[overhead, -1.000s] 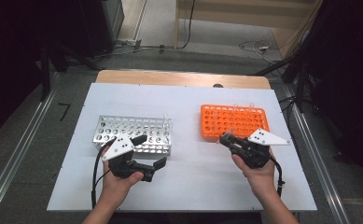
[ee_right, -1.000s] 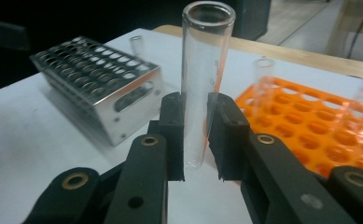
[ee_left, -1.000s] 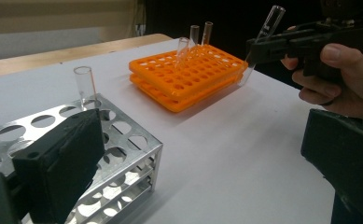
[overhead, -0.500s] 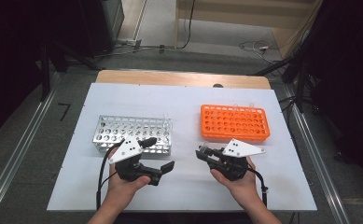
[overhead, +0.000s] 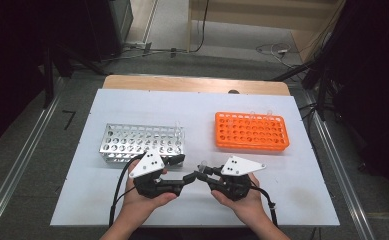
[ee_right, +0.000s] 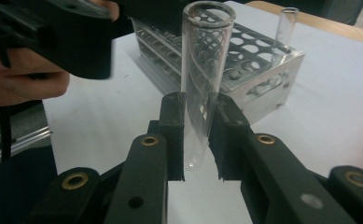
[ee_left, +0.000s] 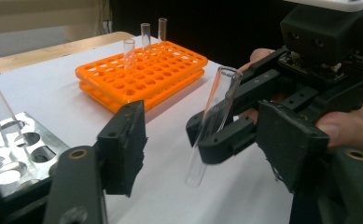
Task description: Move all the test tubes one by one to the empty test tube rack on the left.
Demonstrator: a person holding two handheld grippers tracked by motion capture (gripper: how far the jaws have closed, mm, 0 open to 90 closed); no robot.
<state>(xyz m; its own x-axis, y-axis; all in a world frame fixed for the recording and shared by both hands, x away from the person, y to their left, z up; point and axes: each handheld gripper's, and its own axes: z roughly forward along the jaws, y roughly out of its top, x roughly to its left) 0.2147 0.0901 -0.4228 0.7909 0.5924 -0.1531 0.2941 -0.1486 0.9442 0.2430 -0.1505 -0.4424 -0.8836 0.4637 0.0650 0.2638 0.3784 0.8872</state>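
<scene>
My right gripper (ee_right: 197, 105) is shut on a clear glass test tube (ee_right: 202, 65) and holds it nearly upright, open end up. In the high view the right gripper (overhead: 202, 170) points left, close to the table's front edge. My left gripper (overhead: 181, 171) points right and faces it, almost tip to tip. Seen from the left gripper (ee_left: 207, 145), its jaws stand open on either side of the tube (ee_left: 212, 122) without touching it. An orange rack (overhead: 252, 131) lies at the right and a metal rack (overhead: 141, 141) at the left.
The orange rack (ee_left: 142, 74) holds three upright tubes near its far end. One tube (ee_right: 286, 23) stands in the metal rack (ee_right: 254, 60). A white board (overhead: 197, 107) covers the table, with a wooden strip (overhead: 192, 84) along its far edge.
Both grippers have moved inward toward each other at the front middle. The right one carried the tube left, away from the orange rack, until it came between the left gripper's open jaws.
</scene>
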